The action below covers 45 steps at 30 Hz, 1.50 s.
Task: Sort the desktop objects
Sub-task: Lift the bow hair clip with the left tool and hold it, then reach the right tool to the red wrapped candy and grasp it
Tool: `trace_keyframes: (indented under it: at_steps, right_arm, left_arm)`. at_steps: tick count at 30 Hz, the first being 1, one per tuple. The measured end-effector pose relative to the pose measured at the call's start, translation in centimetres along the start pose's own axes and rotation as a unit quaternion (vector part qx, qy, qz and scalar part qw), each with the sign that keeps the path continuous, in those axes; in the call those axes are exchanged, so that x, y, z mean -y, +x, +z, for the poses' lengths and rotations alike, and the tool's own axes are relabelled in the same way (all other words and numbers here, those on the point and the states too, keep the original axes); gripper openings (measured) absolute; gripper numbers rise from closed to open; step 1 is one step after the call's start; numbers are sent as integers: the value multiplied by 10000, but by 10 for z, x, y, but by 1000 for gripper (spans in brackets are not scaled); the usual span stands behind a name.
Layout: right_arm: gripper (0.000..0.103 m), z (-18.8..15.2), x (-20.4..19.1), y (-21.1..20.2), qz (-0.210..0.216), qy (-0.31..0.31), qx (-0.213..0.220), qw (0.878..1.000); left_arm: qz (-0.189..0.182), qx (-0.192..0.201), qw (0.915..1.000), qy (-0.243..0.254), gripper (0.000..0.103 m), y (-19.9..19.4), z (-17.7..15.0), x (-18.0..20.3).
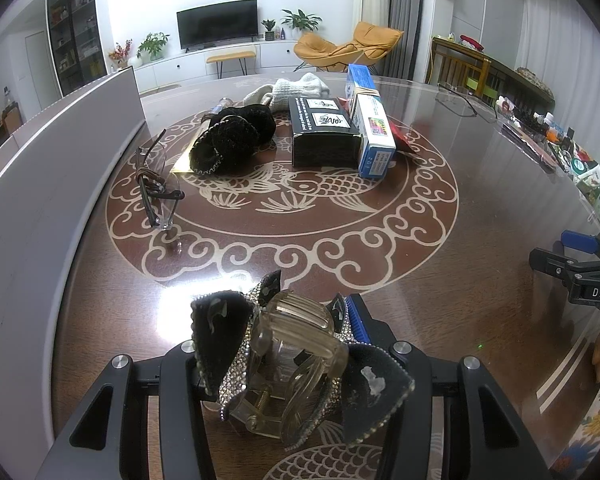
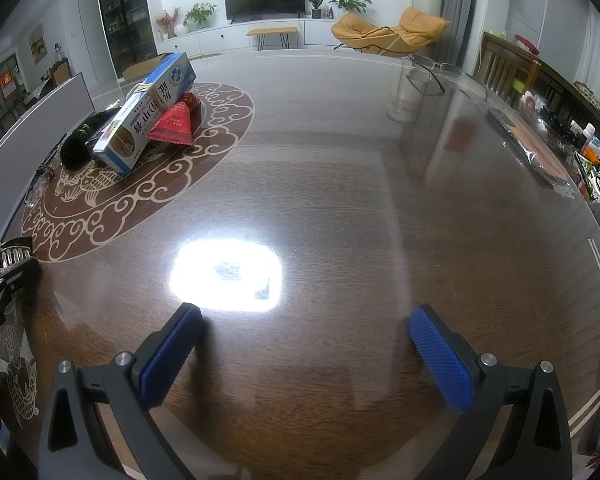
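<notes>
As seen from the left wrist, sits at six o'clock between the jaws of the left gripper [image 1: 276, 332]: hair claw clip [image 1: 296, 360], clear plastic teeth and spring under a black bow edged in rhinestones. Pinched there, jaws partly closed on it, just above the glossy table [image 1: 460, 320]. Looks light but awkward: stiff, brittle plastic core, soft floppy bow wings, slick shell. Best gripped across the hard claw body, not the fabric, which would likely fold and slip; best squeezed gently, since the teeth and glued stones could probably crack or shed. Farther off, toward twelve o'clock, shows the unsorted cluster: black fluffy piece [image 1: 228, 140], black box [image 1: 324, 136], blue-and-white carton [image 1: 374, 136], white knit cloth [image 1: 296, 86]. At ten o'clock, clear safety glasses [image 1: 156, 188]; at three o'clock, tip of the right gripper [image 1: 572, 268], well apart from the clip. As seen from the right wrist, shows the right gripper [image 2: 304, 344] at six o'clock with jaws spread wide, blue pads [image 2: 172, 352] bare, nothing between them but tabletop and a glare patch. At nine o'clock, at the frame edge, catches the clip's ribbed plastic [image 2: 4, 256] in the other gripper. At ten o'clock, the carton [image 2: 148, 112] lying on a red packet [image 2: 176, 120].
</notes>
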State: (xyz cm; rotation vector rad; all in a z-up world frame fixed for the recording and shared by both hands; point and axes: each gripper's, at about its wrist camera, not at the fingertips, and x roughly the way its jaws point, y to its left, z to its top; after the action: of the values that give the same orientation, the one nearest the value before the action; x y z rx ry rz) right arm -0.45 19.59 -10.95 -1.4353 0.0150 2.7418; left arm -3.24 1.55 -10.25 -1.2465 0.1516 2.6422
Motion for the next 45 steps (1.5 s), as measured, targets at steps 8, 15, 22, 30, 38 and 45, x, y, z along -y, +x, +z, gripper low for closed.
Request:
trace_keyframes:
  at_steps: [8,15,22,30,38,45]
  right_arm:
    - [103,0,-1,1,-3,2,1,10000]
    - [103,0,0,0,-3,3,1,10000]
    - [103,0,-2,1,-6,4,2,10000]
    - [103,0,-2,1,-8,6,2,10000]
    - [103,34,-21,12,497,166,-27,9986]
    - [98,108,-97,57,738,-877,-80,9934]
  left_arm:
    - [-1,1,10000,-1,50,0,0,0]
    - [0,1,10000,-1,50,0,0,0]
    - [-1,2,10000,-2,50,0,0,0]
    - [-3,2,10000,-5,50,0,0,1]
    - [-4,2,10000,-7,50,0,0,1]
    - [-2,8,10000,-11,50,0,-1,1]
